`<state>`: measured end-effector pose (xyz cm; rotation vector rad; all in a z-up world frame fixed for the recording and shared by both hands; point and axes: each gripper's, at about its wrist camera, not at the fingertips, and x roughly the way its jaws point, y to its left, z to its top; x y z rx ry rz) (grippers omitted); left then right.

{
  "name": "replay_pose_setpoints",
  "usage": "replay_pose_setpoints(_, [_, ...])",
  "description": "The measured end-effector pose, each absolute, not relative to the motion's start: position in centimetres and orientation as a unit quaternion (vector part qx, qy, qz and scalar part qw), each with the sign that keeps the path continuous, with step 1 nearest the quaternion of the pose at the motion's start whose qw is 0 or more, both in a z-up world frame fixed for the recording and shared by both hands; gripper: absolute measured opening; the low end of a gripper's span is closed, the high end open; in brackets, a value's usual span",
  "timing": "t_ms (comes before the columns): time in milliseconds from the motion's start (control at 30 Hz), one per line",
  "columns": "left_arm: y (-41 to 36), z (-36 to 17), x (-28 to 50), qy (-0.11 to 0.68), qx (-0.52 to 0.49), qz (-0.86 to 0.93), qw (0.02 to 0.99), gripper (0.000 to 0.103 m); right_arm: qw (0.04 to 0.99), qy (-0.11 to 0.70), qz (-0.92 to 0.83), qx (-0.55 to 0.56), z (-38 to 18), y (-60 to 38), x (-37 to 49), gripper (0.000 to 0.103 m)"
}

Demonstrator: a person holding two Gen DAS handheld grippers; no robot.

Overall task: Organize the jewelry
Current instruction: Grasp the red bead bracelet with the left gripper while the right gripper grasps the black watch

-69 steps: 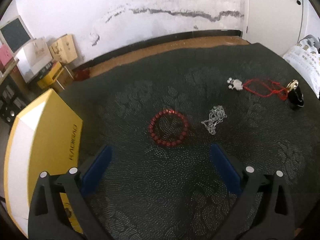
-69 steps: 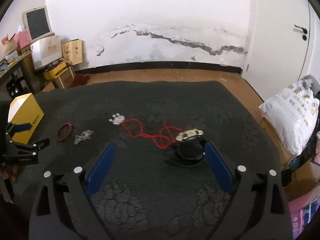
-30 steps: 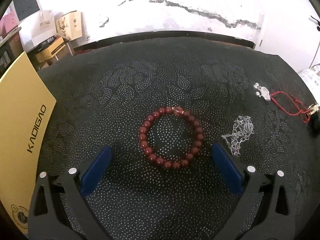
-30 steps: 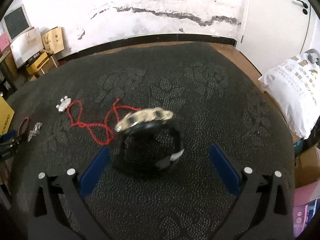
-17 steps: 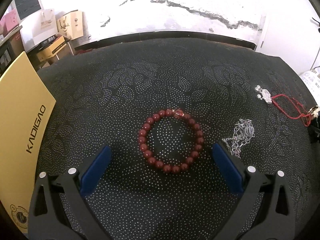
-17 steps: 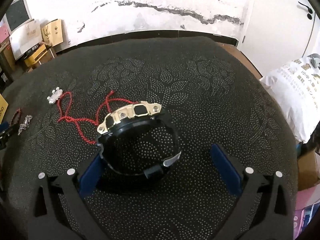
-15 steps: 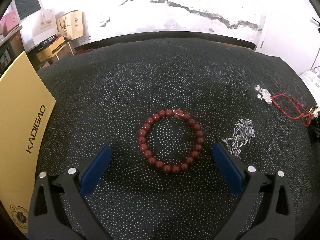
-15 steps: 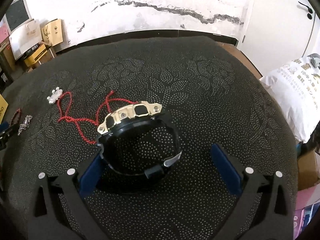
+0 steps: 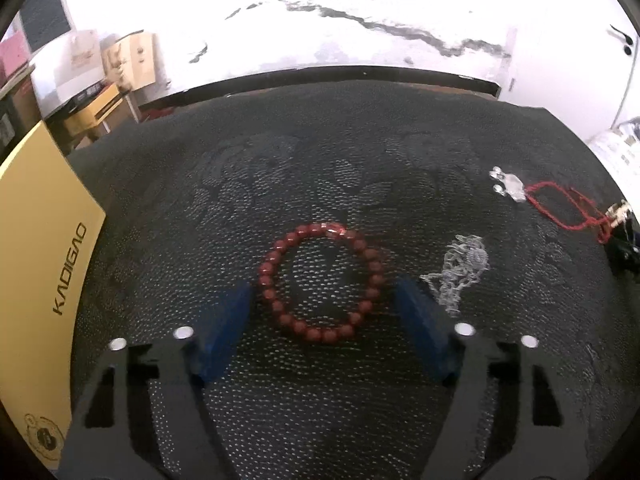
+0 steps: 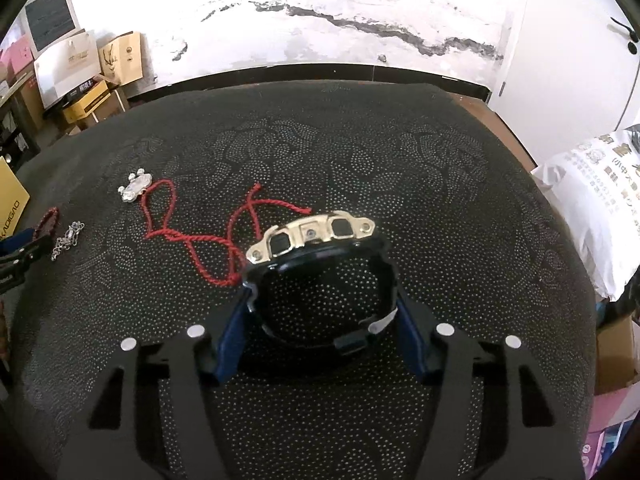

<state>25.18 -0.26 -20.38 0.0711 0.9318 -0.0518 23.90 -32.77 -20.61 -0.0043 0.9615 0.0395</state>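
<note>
A red bead bracelet (image 9: 276, 300) lies flat on the dark patterned cloth (image 9: 320, 160). My left gripper (image 9: 322, 288) straddles it; its jaws are closing, and the blue pads (image 9: 224, 328) stand a small gap off the beads. A black watch with a gold case (image 10: 316, 236) stands on its strap. My right gripper (image 10: 322, 300) is closing around it, and its blue pads (image 10: 232, 340) touch the strap on both sides. The left gripper (image 10: 16, 248) also shows at the far left edge of the right wrist view.
A silver chain (image 9: 460, 272) lies right of the bracelet. Beyond it are a silver pendant (image 9: 508, 186) and its red cord (image 10: 192, 236), which runs up to the watch. A yellow box (image 9: 40, 260) stands on the left. A white bag (image 10: 592, 200) sits off the cloth's right edge.
Both pairs of jaws have narrowed: the left pair has come in close beside the bracelet, the right pair up against the watch strap. Neither hand has shifted noticeably.
</note>
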Motion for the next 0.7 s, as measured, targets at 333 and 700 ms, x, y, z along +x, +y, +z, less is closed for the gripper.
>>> replay_pose_setpoints(333, [-0.9,-20.1,24.7,0.447,0.038,-0.032,0.893,0.035,0.883,0.468,0.021,0.000,-20.5,-33.2,23.9,0.061])
replay_pose_setpoints(700, [-1.3,-19.3,24.4,0.454,0.026,-0.047,0.890,0.014,0.878,0.478,0.024,0.009,-20.2,-33.4,23.5,0.060])
